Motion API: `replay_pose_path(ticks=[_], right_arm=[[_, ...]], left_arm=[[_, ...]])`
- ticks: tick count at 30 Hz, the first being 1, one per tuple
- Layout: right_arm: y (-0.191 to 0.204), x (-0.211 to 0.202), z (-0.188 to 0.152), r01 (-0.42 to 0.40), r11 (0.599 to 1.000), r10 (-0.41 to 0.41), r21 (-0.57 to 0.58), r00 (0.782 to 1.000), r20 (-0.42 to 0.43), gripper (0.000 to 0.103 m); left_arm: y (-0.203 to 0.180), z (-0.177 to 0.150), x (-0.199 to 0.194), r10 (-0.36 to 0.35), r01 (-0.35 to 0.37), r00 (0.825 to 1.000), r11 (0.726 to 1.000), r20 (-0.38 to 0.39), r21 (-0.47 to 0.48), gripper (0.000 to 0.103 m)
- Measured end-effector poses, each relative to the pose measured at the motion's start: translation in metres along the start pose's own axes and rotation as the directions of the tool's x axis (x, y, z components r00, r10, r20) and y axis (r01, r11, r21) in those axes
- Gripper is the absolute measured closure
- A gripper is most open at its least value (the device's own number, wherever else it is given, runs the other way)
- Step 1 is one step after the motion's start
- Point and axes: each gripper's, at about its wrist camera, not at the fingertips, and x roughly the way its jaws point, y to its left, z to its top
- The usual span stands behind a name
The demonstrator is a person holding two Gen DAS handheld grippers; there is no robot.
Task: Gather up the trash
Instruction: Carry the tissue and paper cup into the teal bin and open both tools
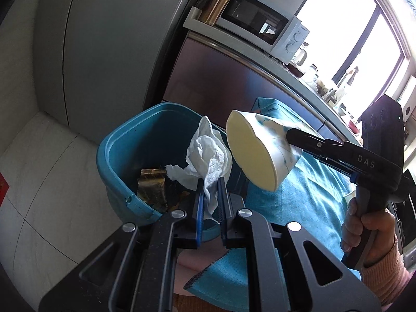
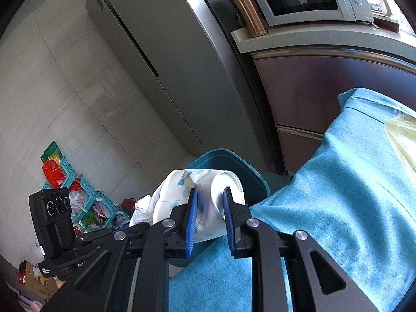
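Pinching a crumpled white tissue (image 1: 208, 161) between its blue pads, the left gripper (image 1: 210, 195) held the wad over the near rim of the teal bin (image 1: 114, 156), with most of the paper standing up toward twelve o'clock from the jaws and one tail hanging below them. The bin's open mouth lay at about eleven o'clock from those fingertips, close by, with brown wrappers (image 1: 153, 184) already lying inside.

The right gripper (image 2: 209, 209) was clamped on a squashed paper cup (image 2: 205, 195) printed with blue spots, its walls dented between the pads. In the left wrist view the cup (image 1: 256, 153) lay at two o'clock from the tissue, its long axis tilted and its pale, flattened mouth facing the bin, while its body hung above the edge of the blue cloth (image 1: 312, 195) and not yet over the opening. A hand (image 1: 369, 231) in a pink sleeve gripped that tool's handle.

Judging by this, the left hand was nearer to a clean drop; the cup needed carrying farther toward ten o'clock.
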Motion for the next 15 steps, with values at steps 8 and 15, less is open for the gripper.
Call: replay_pose_path(ticks=[8,15], right_arm=[[0.003,0.028,0.005,0.053,0.999,-0.054,-0.008,0.997,-0.063,0.084],[0.003,0.046,0.006,0.089,0.996,-0.088,0.002,0.991,-0.097,0.083]], left_arm=[[0.010,0.002,0.016,0.025,-0.026,1.000,0.999,-0.017,-0.029,0.093],[0.020,0.005,0.037,0.026,-0.029,0.999,0.998,-0.047,-0.058,0.091]])
